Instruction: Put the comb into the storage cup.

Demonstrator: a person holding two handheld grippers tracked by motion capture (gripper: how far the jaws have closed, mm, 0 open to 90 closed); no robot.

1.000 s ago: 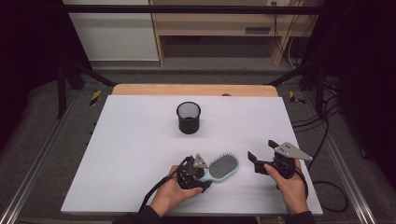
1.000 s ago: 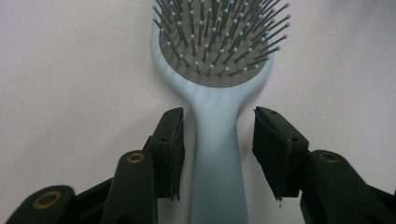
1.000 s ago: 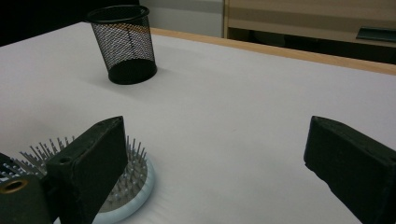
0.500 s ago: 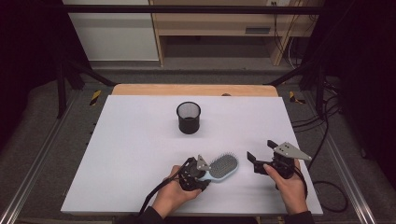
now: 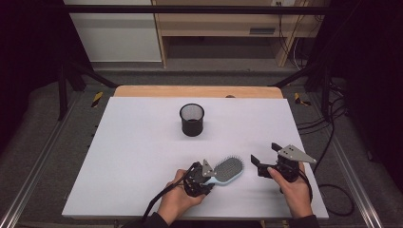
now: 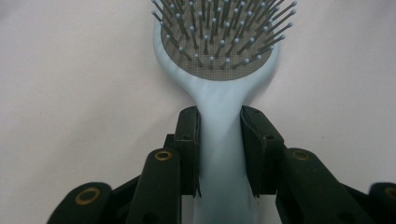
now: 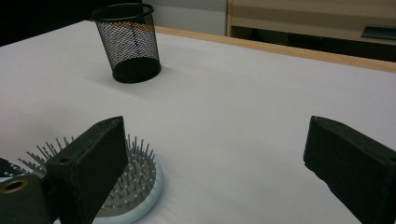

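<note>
A pale blue hairbrush lies bristles-up near the front of the white table. My left gripper is shut on its handle; in the left gripper view both jaws press the narrow handle just below the bristle pad. My right gripper is held open to the right of the brush head, nothing between its jaws. In the right gripper view the brush head sits behind the left jaw. A black mesh cup stands upright at the table's middle, also seen as the mesh cup.
A wooden strip edges the table's far side. A cabinet and shelf stand behind. Cables trail on the floor at the right. Dark metal frame legs stand at the left.
The left gripper with the hairbrush has shifted slightly and the brush head sits a little differently. The right gripper has stayed in place, open.
</note>
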